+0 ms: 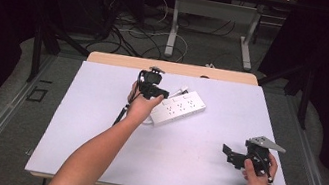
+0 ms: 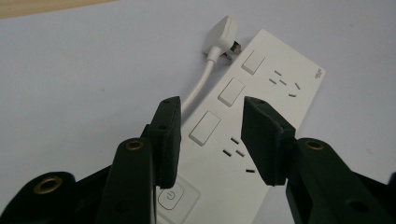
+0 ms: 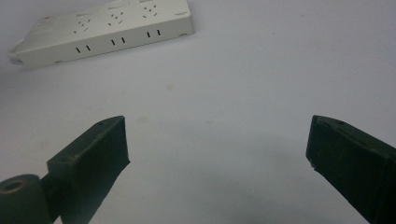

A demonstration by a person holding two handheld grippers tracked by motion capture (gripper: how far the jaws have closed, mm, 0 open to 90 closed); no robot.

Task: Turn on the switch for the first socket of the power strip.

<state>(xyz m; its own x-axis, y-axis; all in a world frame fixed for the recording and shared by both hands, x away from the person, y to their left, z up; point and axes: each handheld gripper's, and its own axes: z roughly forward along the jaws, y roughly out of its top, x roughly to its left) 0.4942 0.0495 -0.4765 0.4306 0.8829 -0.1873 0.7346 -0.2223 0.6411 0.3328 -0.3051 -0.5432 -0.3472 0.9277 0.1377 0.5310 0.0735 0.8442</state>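
Observation:
A white power strip (image 1: pixel 179 107) lies at the middle back of the pale table mat, with its white plug (image 2: pixel 224 30) and cable (image 2: pixel 198 88) curled beside it. My left gripper (image 1: pixel 163 93) hovers just above the strip's near end. It is open (image 2: pixel 210 105), its jaws straddling a rocker switch (image 2: pixel 204 128) without touching it. A round power button (image 2: pixel 172 196) sits under the left jaw. My right gripper (image 1: pixel 228 153) is held over the table's front right, wide open (image 3: pixel 217 135) and empty, facing the strip (image 3: pixel 107 28) from a distance.
The pale mat (image 1: pixel 95 131) covers a wooden table whose far edge (image 1: pixel 171 67) shows. Beyond it stand a desk frame (image 1: pixel 212 24) and loose cables on the floor (image 1: pixel 137 32). Dark curtains flank both sides.

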